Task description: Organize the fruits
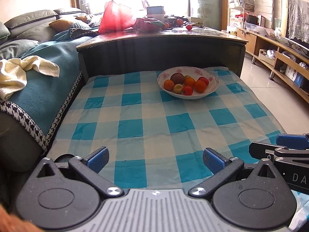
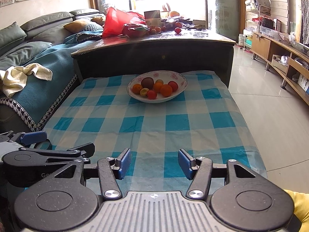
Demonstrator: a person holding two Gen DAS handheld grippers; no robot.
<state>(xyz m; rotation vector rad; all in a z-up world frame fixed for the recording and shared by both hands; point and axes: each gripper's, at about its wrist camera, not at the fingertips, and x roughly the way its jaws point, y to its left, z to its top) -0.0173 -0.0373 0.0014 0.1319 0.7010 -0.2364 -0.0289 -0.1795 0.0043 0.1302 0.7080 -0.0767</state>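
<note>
Fruits (image 2: pixel 156 89) fill a white bowl (image 2: pixel 181 89) with a pink flower pattern on its rim, which stands toward the far end of a low counter covered by a blue-and-white checked cloth (image 2: pixel 146 127). In the bowl lie a dark brownish-purple round fruit (image 2: pixel 147 82), several orange citrus fruits (image 2: pixel 166 90), two or three red ones (image 2: pixel 151 94) and a small yellow fruit (image 2: pixel 143 92); they touch one another in a loose heap near the bowl's middle.

The left hand-held gripper (image 1: pixel 155 159) hovers over the near end of the cloth with its blue-padded fingers (image 1: pixel 98 157) spread wide and nothing between them. The right hand-held gripper (image 2: pixel 153 163) hangs just beside it, its jaws parted more narrowly and likewise empty. Both are well apart from the bowl and point down toward the cloth. In the left wrist view the right one shows at the lower right edge; in the right wrist view the left one shows at the lower left.

Behind the low counter rises a taller dark counter (image 2: pixel 154 38) carrying a red plastic bag (image 2: pixel 117 22), boxes and more loose fruit (image 2: pixel 177 30). To the left runs a grey sofa (image 2: pixel 44 27) draped with a teal blanket (image 2: pixel 48 61) and a cream towel (image 2: pixel 21 75). A wooden shelf unit (image 2: pixel 280 54) lines the right wall above a pale tiled floor (image 2: pixel 270 116).
</note>
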